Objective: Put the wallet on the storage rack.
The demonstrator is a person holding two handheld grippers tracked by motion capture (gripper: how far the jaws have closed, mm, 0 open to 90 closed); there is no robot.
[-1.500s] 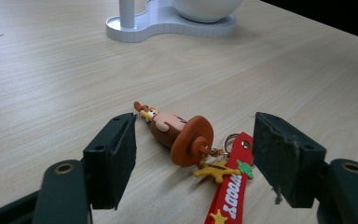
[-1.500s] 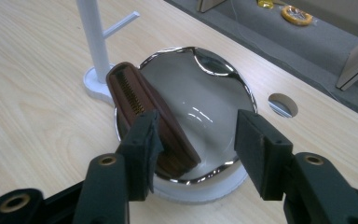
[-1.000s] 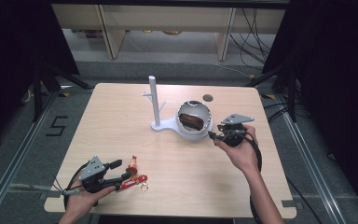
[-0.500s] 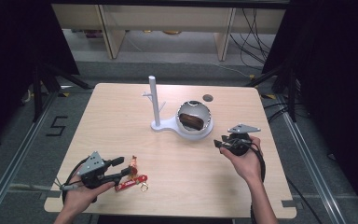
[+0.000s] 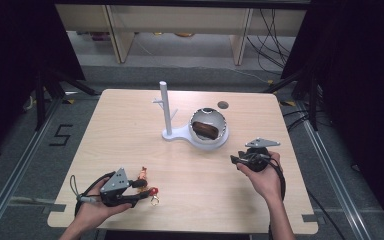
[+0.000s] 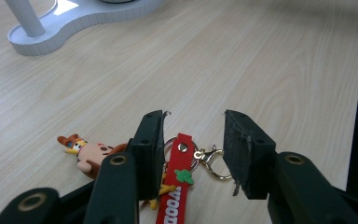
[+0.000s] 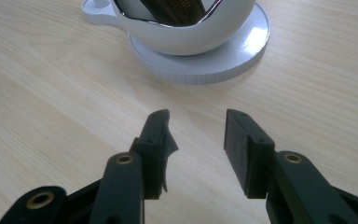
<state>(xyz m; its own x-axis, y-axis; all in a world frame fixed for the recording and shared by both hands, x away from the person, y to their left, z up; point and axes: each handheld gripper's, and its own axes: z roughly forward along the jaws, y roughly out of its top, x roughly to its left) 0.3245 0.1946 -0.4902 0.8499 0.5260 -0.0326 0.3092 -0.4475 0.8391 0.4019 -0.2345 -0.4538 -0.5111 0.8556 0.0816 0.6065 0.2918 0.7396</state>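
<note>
Red keychain (image 6: 179,179) w/ gold clasp, cartoon charm, between left tool (image 6: 193,140) jaws

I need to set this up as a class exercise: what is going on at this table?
A person holds tongs in each hand. The left tongs are open and straddle a red keychain with a gold clasp lying on the wooden table. The right tongs are open and empty, facing the white stand with its round bowl.
</note>
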